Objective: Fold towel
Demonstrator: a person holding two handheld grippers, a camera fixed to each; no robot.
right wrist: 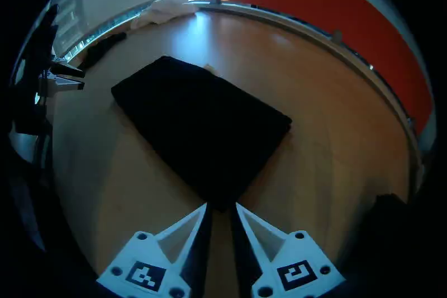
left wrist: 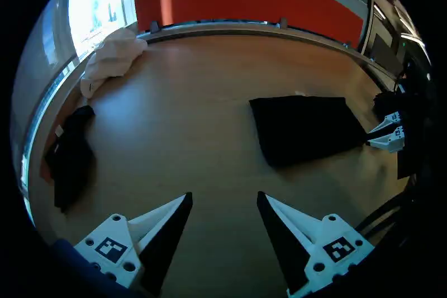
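Right gripper view: flat black towel (right wrist: pixel 201 130)

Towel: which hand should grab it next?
Right. The right tool sits at the near corner of the towel. The left tool hangs open over the table, away from the towel.

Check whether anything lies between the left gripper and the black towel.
Nothing visible does. Only bare wooden table lies between the open left gripper and the black towel. The cream cloth and a dark cloth lie off along the table's edge, away from that path.
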